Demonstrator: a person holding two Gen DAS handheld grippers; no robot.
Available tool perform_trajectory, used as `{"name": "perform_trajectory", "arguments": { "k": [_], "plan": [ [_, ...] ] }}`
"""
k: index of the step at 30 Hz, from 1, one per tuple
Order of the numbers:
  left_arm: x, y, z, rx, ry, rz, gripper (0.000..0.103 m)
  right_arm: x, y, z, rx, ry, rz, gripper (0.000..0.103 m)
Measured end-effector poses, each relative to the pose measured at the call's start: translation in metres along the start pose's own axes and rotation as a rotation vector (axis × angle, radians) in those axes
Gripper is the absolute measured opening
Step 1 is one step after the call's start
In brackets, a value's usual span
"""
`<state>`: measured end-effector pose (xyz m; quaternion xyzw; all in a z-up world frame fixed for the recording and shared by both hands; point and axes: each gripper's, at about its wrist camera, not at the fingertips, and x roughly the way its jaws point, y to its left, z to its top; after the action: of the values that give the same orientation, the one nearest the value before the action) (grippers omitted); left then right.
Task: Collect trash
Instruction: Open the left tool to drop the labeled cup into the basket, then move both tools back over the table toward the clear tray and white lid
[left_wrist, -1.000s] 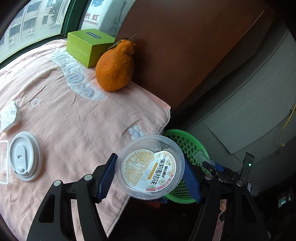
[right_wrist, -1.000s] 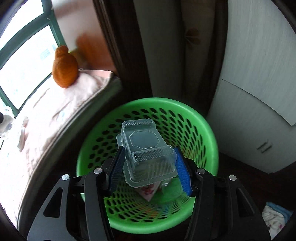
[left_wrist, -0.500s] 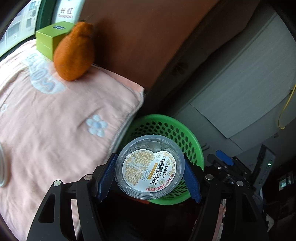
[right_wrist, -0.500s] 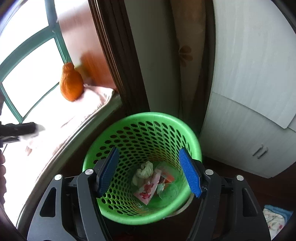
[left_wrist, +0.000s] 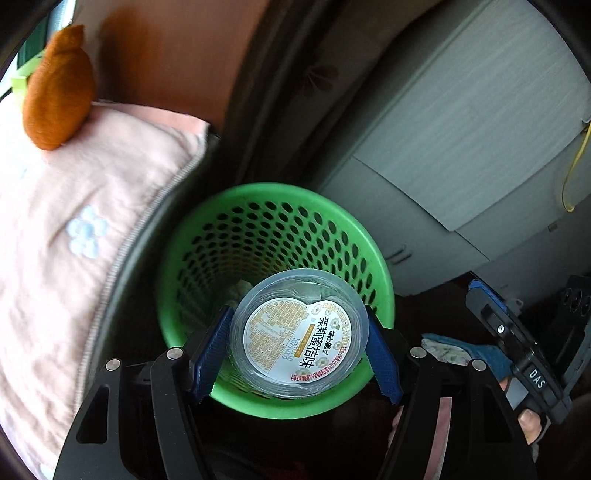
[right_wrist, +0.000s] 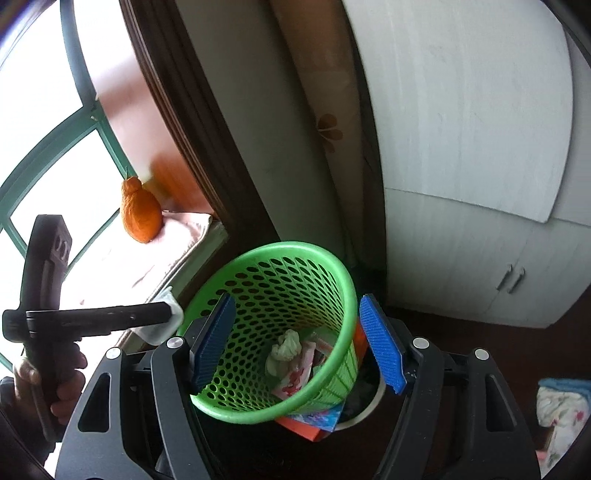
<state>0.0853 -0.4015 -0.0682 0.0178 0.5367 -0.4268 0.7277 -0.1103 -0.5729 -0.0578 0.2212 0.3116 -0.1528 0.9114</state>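
Observation:
My left gripper (left_wrist: 295, 350) is shut on a clear plastic cup (left_wrist: 299, 332) with a white and orange label, held over the near rim of the green perforated trash basket (left_wrist: 207, 218). In the right wrist view the left gripper (right_wrist: 166, 314) holds the cup (right_wrist: 162, 325) at the basket's left rim. My right gripper (right_wrist: 297, 339) is open and empty, drawn back above the green basket (right_wrist: 332, 258), where crumpled tissue (right_wrist: 284, 347) and wrappers (right_wrist: 295, 376) lie. The right gripper (left_wrist: 517, 343) also shows at the right edge of the left wrist view.
A pink blanket (left_wrist: 74, 221) covers the window ledge left of the basket, with an orange fruit (left_wrist: 55, 107) on it. A grey cabinet (right_wrist: 480, 184) stands behind and right of the basket. A brown post (right_wrist: 192, 122) rises beside the ledge.
My left gripper carried the cup from over the blanket to above the basket. My right gripper opened, dropped the clear clamshell box into the basket, and pulled back.

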Motion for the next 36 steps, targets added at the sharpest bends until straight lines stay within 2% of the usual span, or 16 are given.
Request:
{"name": "perform_trajectory", "arguments": {
  "k": [6,13,21,22,23,29,36],
  "plan": [
    [0.010,-0.007,-0.001,-0.002,0.014,-0.024,0.072,-0.001,-0.005,-0.008,0.026,0.012,0.010,0.070],
    [-0.019,0.000,-0.012,0.001,-0.046,0.022,0.072,-0.006,0.007,-0.012,0.014,0.018,0.050,0.070],
    [-0.077,0.036,-0.031,-0.032,-0.158,0.140,0.073,0.000,0.045,-0.010,-0.053,0.029,0.116,0.072],
    [-0.084,0.044,-0.035,-0.045,-0.172,0.162,0.079,0.001,0.052,-0.010,-0.061,0.029,0.124,0.073],
    [-0.092,0.052,-0.038,-0.060,-0.186,0.180,0.082,0.003,0.058,-0.010,-0.071,0.032,0.133,0.073],
    [-0.132,0.107,-0.060,-0.149,-0.246,0.291,0.083,0.016,0.099,-0.009,-0.124,0.054,0.186,0.074],
    [-0.180,0.174,-0.084,-0.250,-0.315,0.468,0.087,0.029,0.150,-0.009,-0.201,0.086,0.248,0.074]
  ]
}}
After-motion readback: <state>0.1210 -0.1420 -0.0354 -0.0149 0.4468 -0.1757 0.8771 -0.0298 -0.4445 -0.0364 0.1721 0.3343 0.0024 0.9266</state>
